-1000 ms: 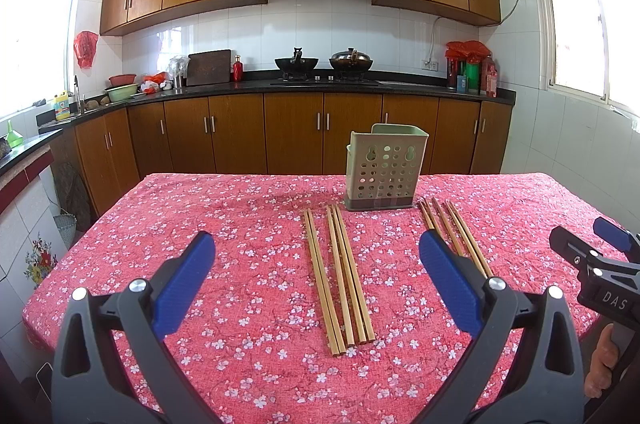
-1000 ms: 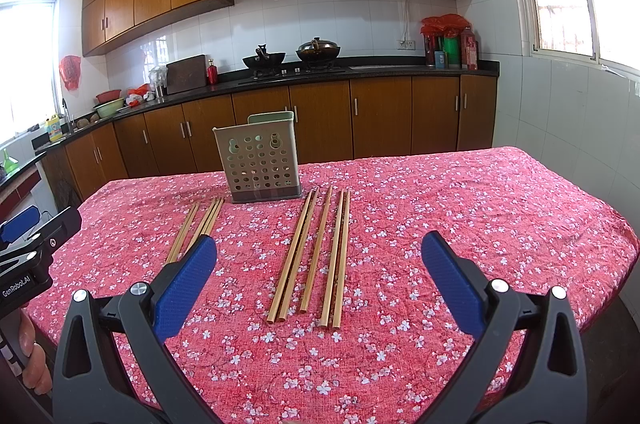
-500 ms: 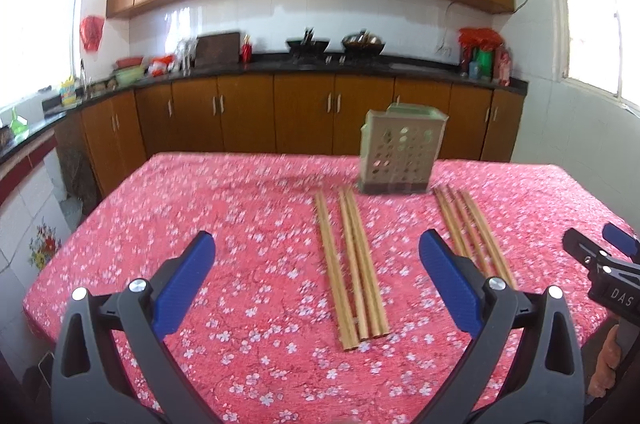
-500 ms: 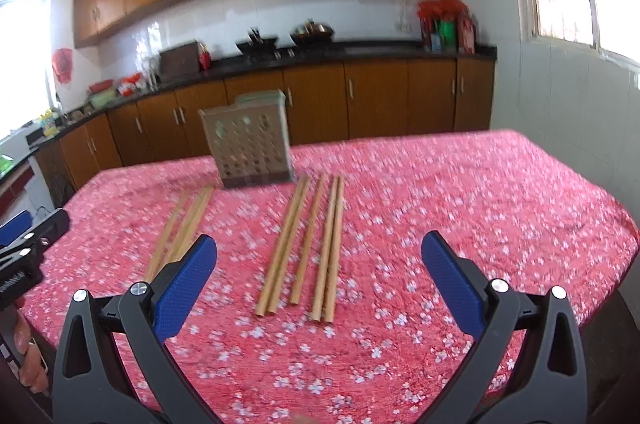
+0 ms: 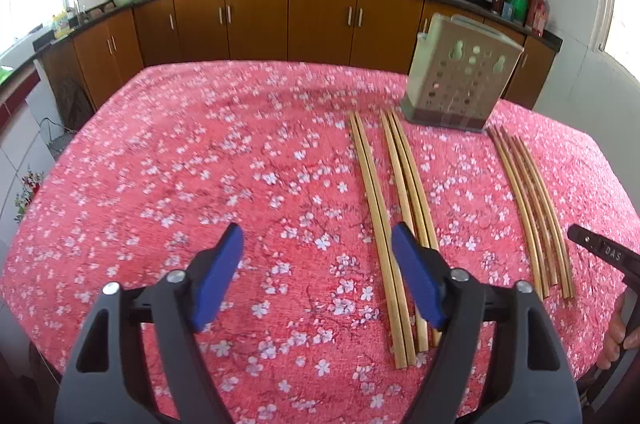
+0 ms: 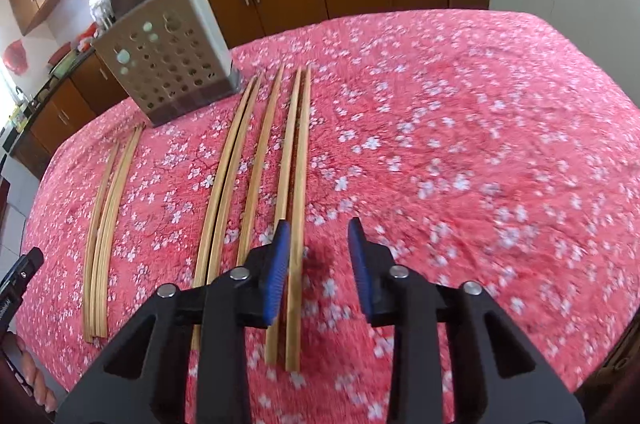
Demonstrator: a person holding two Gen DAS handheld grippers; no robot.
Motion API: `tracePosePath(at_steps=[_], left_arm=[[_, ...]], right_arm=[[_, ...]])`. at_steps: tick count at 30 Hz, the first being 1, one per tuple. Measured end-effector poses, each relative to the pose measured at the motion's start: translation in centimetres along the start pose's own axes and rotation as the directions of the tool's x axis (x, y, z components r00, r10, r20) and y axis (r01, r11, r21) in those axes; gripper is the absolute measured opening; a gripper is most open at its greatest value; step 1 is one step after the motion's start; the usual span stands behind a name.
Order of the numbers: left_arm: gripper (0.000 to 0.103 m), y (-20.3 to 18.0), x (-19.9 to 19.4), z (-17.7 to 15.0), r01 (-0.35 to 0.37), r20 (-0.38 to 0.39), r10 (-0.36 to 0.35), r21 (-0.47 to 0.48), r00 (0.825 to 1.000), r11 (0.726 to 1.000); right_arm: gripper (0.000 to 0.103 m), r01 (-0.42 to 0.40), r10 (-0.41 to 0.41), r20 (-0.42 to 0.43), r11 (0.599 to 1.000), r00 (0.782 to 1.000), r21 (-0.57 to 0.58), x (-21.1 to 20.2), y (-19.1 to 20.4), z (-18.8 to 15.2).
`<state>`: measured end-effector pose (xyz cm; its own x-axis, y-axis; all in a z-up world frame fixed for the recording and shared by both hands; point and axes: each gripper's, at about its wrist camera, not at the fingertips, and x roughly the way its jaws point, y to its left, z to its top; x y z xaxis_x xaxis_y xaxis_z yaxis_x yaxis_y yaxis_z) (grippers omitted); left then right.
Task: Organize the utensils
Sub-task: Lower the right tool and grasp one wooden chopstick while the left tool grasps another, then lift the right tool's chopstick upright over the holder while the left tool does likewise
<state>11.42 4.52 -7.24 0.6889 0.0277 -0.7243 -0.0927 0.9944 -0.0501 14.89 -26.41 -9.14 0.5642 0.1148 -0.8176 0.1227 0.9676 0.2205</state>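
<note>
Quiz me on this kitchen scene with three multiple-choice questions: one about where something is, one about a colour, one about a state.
1. Where does the perforated holder stand?
A. On the kitchen counter
B. On the floor
C. On the table, by the far ends of the chopsticks

2. What colour is the tablecloth?
A. Red with white flowers
B. Plain green
C. Blue checks

3. How are the chopsticks placed?
A. Standing in the holder
B. Lying flat on the cloth
C. Stacked crosswise

Answers:
1 C: the holder sits on the cloth just past the chopsticks.
2 A: the tablecloth is red with white blossoms.
3 B: they lie side by side in two groups, none in the holder.
</note>
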Motion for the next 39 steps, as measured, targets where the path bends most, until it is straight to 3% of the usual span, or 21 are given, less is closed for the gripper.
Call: tracePosePath(at_steps=[4,6,13,20,24,30,36,39], left_arm=[[0.062,-0.3,0.9,-0.1,0.033,-0.028,-0.032,0.011,0.999,0.999],[0.056,-0.6,1.4,-0.2,0.062,-0.047,-0.061,0.015,0.997,0.998],[0.039,-1.9,2.8,-0.2,0.107,-0.093,-0.103,0.041,0.99,0.993],[0.031,-2.5,4.0,-0.3,0.104,-0.147,-0.094,0.061,0.985,0.993],[0.026,-2.8,4.3,0.0,0.096,-0.16,-0.083,0.074,0.984,0.993],[0.009,-2.6,5.7,1.3,0.046,-0.169,-0.028,0.1,0.985,0.994],[0.009,0.2,8.6,4.6,-0.025,-0.151,0.041,0.104,0.988,0.994],[0.01,1.0,9.4,5.3,-0.022,-0.137,0.037,0.107,0.99,0.994]], right_arm=[[0.02,0.005,-0.007,-0.029,0.999,1.0,-0.041,1.1,0.5,0.2],[0.008,0.019,-0.019,-0.019,0.999,1.0,-0.039,1.2,0.2,0.1],[0.008,0.033,-0.033,-0.006,0.999,0.999,-0.024,1.4,-0.7,0.7],[0.008,0.051,-0.051,0.007,0.998,0.999,-0.048,1.5,-0.5,0.7],[0.008,0.054,-0.054,0.009,0.997,0.999,-0.062,1.5,-0.2,0.6],[0.008,0.051,-0.05,0.016,0.993,0.999,-0.102,1.7,0.1,0.8],[0.008,0.08,-0.077,0.044,0.995,0.996,-0.059,2.9,-2.0,3.2],[0.008,0.088,-0.086,0.056,0.995,0.995,-0.038,3.6,-2.9,4.3]])
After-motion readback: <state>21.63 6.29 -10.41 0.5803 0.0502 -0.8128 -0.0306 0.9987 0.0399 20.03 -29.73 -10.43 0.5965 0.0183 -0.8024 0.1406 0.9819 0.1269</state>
